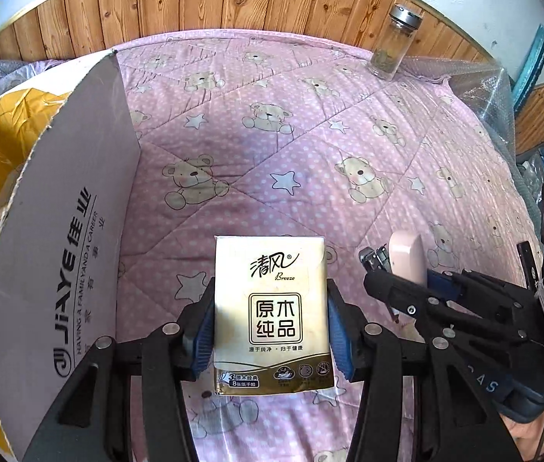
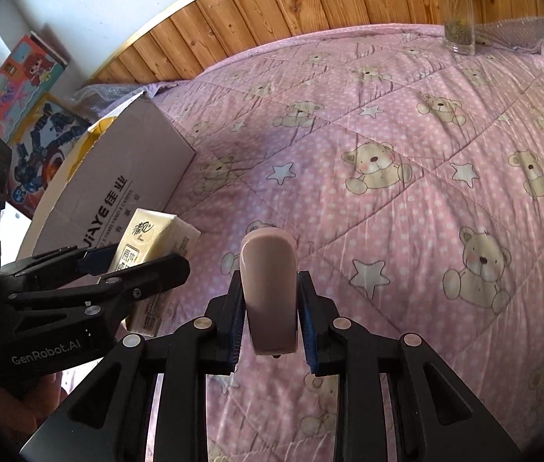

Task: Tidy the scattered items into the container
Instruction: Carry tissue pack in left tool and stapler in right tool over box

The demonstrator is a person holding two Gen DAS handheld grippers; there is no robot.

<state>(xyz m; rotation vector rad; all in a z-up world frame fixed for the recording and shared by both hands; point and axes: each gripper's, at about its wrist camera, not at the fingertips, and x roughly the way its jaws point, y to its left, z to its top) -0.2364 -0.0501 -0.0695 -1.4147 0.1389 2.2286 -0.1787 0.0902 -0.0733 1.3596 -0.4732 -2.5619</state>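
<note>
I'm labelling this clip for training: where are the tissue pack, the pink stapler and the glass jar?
tissue pack [image 1: 272, 308], left wrist view, centre of its printed front.
pink stapler [image 2: 269, 288], right wrist view, middle of its pink top.
glass jar [image 1: 393, 48], left wrist view, its clear wall.

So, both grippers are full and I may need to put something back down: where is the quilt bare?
The quilt is bare in its wide middle, from the cardboard box across to the glass jar at the far right by the wooden wall. Near you it is crowded: the left gripper holds the tissue pack beside the right gripper with its pink stapler.
</note>
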